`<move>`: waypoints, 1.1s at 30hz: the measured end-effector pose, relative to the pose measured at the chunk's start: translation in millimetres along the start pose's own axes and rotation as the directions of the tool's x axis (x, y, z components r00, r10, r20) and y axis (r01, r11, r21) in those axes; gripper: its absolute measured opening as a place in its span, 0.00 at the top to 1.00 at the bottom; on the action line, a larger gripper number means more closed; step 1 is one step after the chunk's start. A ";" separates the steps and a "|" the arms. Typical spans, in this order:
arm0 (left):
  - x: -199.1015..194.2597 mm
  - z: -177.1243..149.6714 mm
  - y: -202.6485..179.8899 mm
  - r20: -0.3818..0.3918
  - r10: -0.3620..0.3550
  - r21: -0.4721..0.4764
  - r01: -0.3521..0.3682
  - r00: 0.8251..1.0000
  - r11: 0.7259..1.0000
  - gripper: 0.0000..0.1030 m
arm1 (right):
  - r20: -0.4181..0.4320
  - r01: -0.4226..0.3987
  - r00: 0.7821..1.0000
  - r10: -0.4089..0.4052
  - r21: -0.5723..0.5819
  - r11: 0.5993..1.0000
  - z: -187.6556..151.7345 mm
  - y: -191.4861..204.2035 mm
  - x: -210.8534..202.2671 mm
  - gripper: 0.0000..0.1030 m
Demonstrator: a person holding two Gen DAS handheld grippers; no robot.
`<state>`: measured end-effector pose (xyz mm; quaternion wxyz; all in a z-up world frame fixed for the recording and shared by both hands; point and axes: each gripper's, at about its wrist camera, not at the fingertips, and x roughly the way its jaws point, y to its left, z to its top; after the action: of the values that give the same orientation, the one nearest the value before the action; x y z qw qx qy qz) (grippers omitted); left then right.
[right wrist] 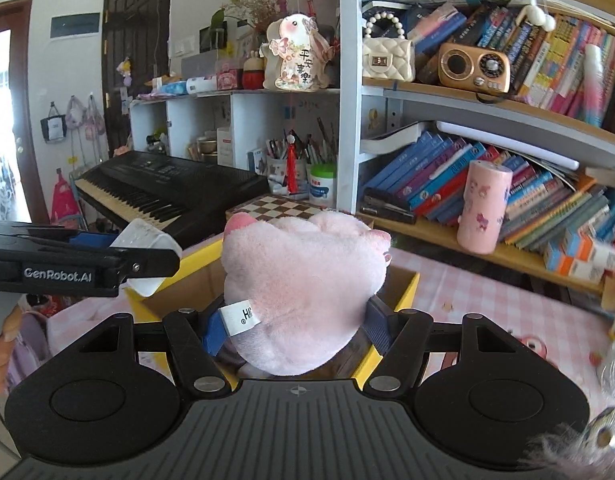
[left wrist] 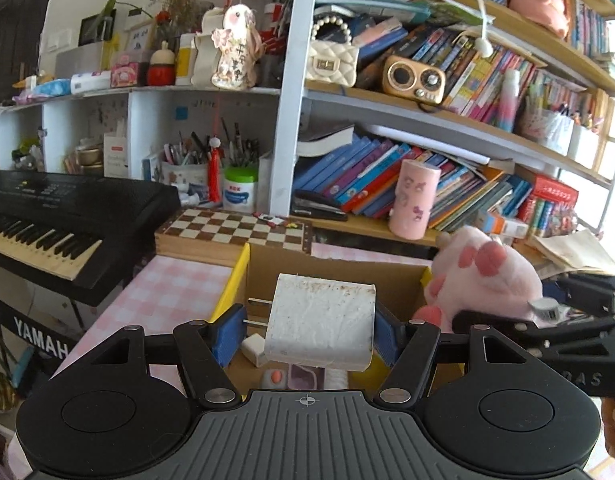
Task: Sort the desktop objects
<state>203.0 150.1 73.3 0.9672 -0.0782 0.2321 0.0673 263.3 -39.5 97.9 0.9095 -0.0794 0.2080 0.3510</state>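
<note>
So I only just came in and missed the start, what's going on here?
A person is sorting desk clutter with a handheld tool in each hand. The left tool is clamped on a white charger plug, held above an open cardboard box with yellow flaps. The right tool grips a pink plush paw over the same box. A few small items already lie inside the box. Neither thing has been let go.

charger (left wrist: pixel 321 322): scuffed matt plastic | paw toy (right wrist: pixel 303 292): fuzzy plush | box (left wrist: pixel 263 276): cardboard
</note>
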 end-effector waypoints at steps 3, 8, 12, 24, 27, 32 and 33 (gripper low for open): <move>18.6 0.2 -3.2 -0.028 0.011 0.013 -0.010 1.000 1.000 0.36 | -0.009 -0.007 1.000 0.007 -0.026 1.000 4.9 -10.2 22.1 0.38; 50.7 -2.7 -10.1 -0.079 0.023 0.050 -0.019 0.997 0.999 0.36 | -0.060 -0.024 0.998 0.019 -0.091 0.996 7.1 -22.7 60.8 0.38; 74.4 -7.3 -14.3 -0.132 0.035 0.072 -0.025 0.991 0.997 0.36 | -0.127 -0.051 0.991 0.033 -0.142 0.989 1.7 -30.8 91.6 0.38; 117.6 -30.4 -24.9 -0.294 0.070 0.168 -0.020 0.953 0.986 0.35 | -0.303 -0.170 0.951 0.059 -0.355 0.919 -11.4 -35.9 152.0 0.36; 120.1 -30.0 -24.8 -0.299 0.069 0.167 -0.019 0.952 0.986 0.35 | -0.333 -0.203 0.941 0.067 -0.395 0.896 -15.4 -32.8 161.4 0.35; 122.5 -28.7 -25.2 -0.305 0.071 0.176 -0.017 0.950 0.984 0.35 | -0.359 -0.235 0.930 0.085 -0.400 0.886 -16.0 -36.5 170.5 0.33; 122.6 -28.6 -25.2 -0.305 0.070 0.176 -0.016 0.950 0.984 0.35 | -0.362 -0.238 0.928 0.088 -0.395 0.887 -15.3 -37.5 170.9 0.33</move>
<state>302.9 131.7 -5.2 0.9201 0.0006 0.3878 0.0551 397.6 31.7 9.9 0.7872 -0.3191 0.2819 0.4461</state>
